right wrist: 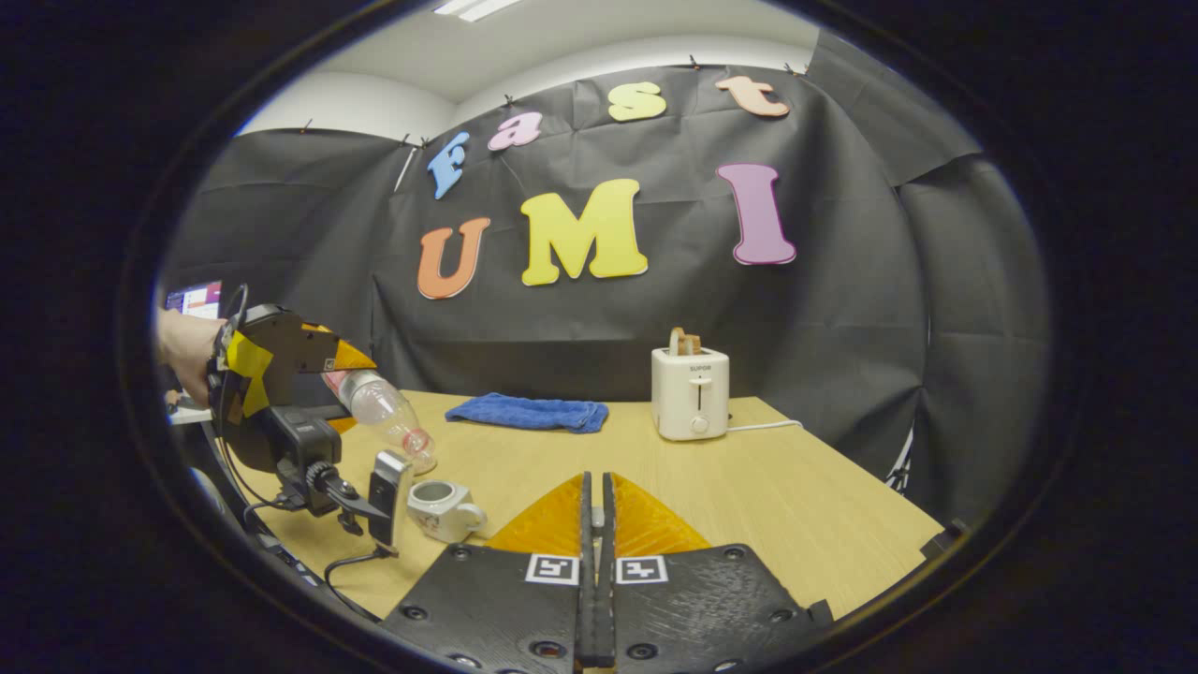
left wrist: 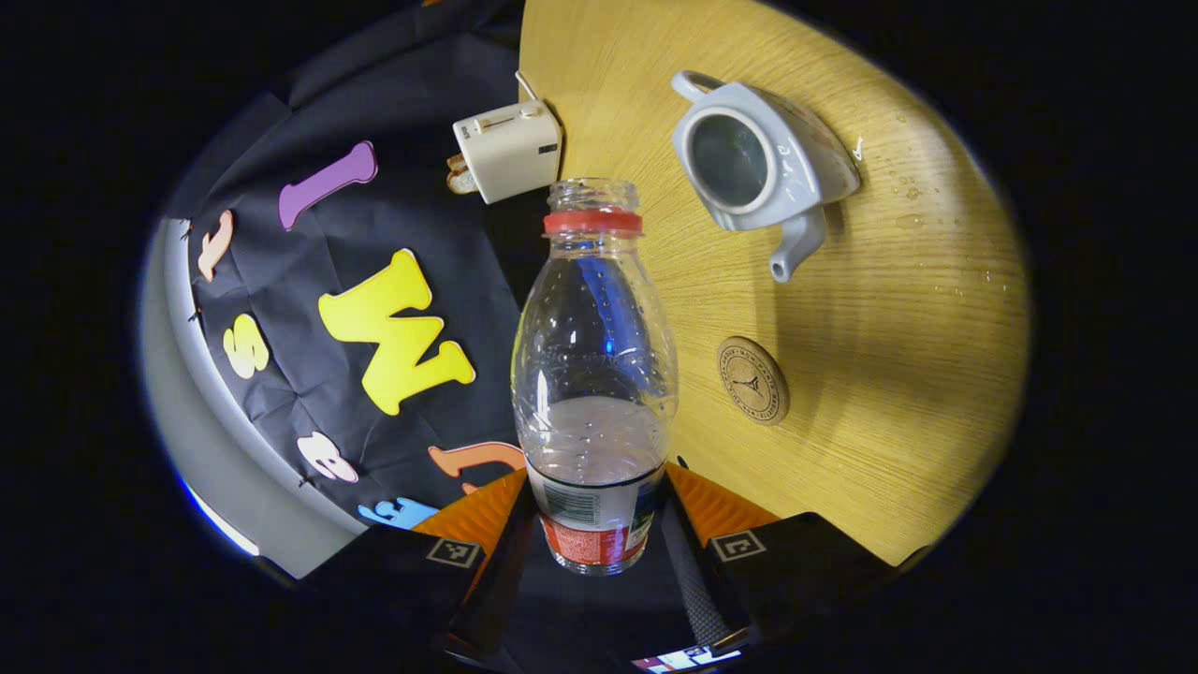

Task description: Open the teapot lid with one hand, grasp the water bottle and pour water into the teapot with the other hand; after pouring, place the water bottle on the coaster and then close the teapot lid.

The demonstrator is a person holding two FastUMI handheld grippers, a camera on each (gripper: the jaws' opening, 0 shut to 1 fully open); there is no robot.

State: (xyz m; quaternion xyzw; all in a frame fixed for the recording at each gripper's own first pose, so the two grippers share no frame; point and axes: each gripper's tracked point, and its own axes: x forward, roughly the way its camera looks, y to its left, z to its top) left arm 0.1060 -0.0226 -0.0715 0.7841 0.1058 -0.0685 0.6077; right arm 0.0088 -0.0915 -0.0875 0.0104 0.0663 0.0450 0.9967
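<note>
In the left gripper view, the left gripper (left wrist: 597,524) has its 2 fingers pressed against the lower sides of a clear water bottle (left wrist: 594,374). The bottle's long axis runs straight away from the camera, its uncapped mouth with a red collar pointing forward. Water sits in its lower part. Beyond it, on the wooden table (left wrist: 889,374), stands a pale teapot (left wrist: 763,159) with its lid off, the spout facing the round coaster (left wrist: 752,380) nearby. Drops of water dot the table beside the teapot.

The right gripper view gives the side angle: a hand (right wrist: 187,351) holds the left gripper (right wrist: 342,388) up, and the bottle (right wrist: 384,412) tilts mouth-down over the teapot (right wrist: 445,508). The right gripper (right wrist: 595,510) has its fingers closed together, seemingly holding nothing. A toaster (right wrist: 691,393) and a blue cloth (right wrist: 527,413) sit farther back on the table.
</note>
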